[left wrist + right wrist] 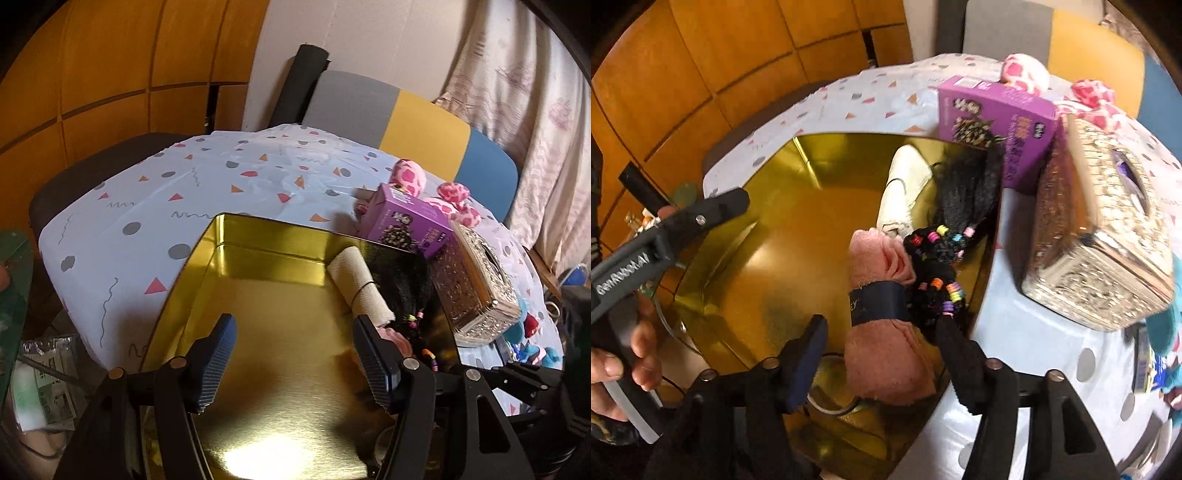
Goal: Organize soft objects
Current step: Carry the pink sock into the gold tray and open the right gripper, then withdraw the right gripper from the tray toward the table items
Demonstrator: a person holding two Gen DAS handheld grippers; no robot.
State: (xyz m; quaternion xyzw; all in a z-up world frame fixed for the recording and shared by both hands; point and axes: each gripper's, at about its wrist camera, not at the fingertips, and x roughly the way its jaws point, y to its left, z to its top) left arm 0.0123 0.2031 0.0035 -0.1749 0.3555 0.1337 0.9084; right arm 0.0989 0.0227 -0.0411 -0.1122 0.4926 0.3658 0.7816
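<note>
Gold tin (266,266) on patterned tablecloth (147,206), wood-panel wall (92,74) behind.

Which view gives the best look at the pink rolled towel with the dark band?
The right wrist view: the pink towel lies whole in the gold tin. In the left wrist view only a pink sliver peeks past a finger.

The left gripper (293,358) is matte black plastic with 2 blue ribbed finger pads (221,354) and round metal pivot screws on its linkage arms. The right gripper (882,354) shares that black frame; its pads look dark and blurred. Seen from the right wrist, the left gripper's body carries white "GenRobot.AI" lettering, gripped by a bare-skinned hand (617,354).
</note>
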